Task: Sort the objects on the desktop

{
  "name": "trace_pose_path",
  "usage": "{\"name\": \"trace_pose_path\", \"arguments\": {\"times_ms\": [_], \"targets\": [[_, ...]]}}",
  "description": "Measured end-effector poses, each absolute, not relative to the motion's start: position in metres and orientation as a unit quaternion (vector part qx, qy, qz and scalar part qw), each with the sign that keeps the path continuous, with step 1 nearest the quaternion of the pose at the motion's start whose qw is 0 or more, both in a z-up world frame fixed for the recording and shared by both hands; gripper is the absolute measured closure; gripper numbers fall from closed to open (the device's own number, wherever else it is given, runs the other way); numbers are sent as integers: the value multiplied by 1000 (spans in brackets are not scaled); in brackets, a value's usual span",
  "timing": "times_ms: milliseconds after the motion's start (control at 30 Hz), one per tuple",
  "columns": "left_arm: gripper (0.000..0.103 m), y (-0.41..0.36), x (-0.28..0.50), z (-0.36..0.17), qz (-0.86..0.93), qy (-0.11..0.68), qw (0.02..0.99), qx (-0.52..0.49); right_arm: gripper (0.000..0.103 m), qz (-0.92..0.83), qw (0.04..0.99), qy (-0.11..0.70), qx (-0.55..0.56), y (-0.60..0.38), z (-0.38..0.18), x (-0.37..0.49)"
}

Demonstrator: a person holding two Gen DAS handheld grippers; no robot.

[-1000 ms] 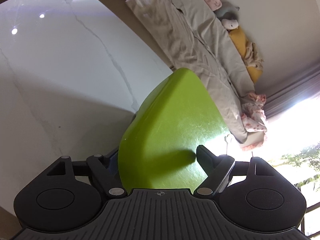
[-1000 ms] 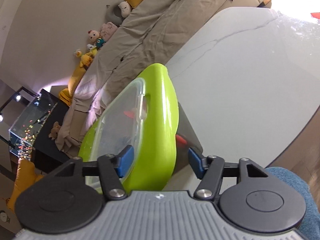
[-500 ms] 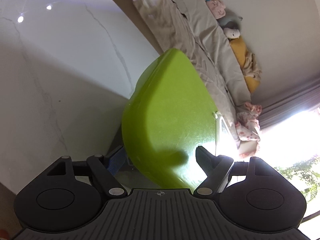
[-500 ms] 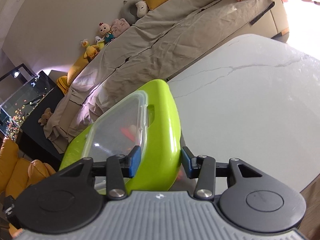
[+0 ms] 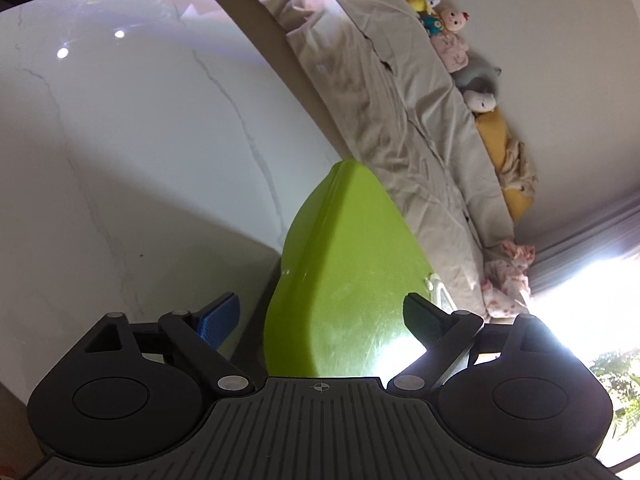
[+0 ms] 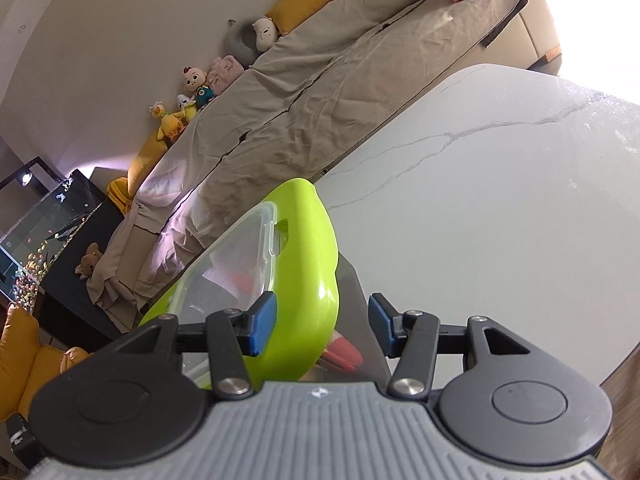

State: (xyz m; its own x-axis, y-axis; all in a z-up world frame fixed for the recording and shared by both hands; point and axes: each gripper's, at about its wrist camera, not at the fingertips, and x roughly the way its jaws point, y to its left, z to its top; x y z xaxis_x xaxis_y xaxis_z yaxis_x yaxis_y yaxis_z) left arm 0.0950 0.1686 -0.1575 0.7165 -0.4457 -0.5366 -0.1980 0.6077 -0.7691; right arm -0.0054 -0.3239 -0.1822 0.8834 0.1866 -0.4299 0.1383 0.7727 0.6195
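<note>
A lime-green storage box (image 5: pixel 344 280) with a clear lid (image 6: pixel 236 260) stands on the white marble table (image 5: pixel 120 160). Red items (image 6: pixel 344 354) show under its near end in the right wrist view. My left gripper (image 5: pixel 316 320) is open, its fingers spread on either side of the box's end with a gap at the left pad. My right gripper (image 6: pixel 320 324) is open around the box's other end (image 6: pixel 308 280), the left pad near the lid edge and the right pad clear of the box.
A sofa under a beige cover (image 6: pixel 320 112) runs along the table's far edge, with plush toys (image 6: pixel 196 88) on its back. A glass fish tank (image 6: pixel 40 240) stands at left. The table's edge (image 6: pixel 600 376) is close at right.
Both grippers have opened: the left pad has come off the box, and the right fingers have spread. The box looks lowered and more level against the table.
</note>
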Motion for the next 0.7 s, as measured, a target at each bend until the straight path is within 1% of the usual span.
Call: {"name": "trace_pose_path", "arguments": {"times_ms": [133, 233, 267, 300, 367, 400, 433, 500, 533, 600, 700], "targets": [[11, 157, 97, -154, -94, 368, 821, -426, 63, 19, 922, 235, 306, -321, -176, -2], [11, 152, 94, -156, -104, 371, 816, -431, 67, 14, 932, 236, 273, -317, -168, 5], [11, 152, 93, -157, -106, 372, 814, -434, 67, 12, 934, 238, 264, -316, -166, 8], [11, 152, 92, -158, -108, 372, 811, -438, 65, 12, 936, 240, 257, -315, -164, 12], [11, 153, 90, -158, -109, 372, 811, -439, 54, 18, 933, 250, 257, -315, -163, 20], [11, 153, 91, -158, -109, 373, 811, -437, 44, 21, 930, 251, 266, -317, -164, 25], [11, 153, 92, -158, -109, 375, 811, -435, 43, 21, 927, 250, 277, -318, -165, 30], [10, 150, 97, -156, -107, 381, 815, -423, 43, 24, 922, 251, 293, -321, -170, 39], [10, 148, 100, -154, -104, 385, 819, -412, 44, 27, 920, 251, 299, -322, -170, 43], [10, 144, 106, -149, -96, 394, 828, -387, 54, 35, 917, 252, 307, -324, -170, 51], [10, 140, 113, -141, -87, 398, 840, -358, 54, 32, 918, 261, 297, -322, -166, 57]]}}
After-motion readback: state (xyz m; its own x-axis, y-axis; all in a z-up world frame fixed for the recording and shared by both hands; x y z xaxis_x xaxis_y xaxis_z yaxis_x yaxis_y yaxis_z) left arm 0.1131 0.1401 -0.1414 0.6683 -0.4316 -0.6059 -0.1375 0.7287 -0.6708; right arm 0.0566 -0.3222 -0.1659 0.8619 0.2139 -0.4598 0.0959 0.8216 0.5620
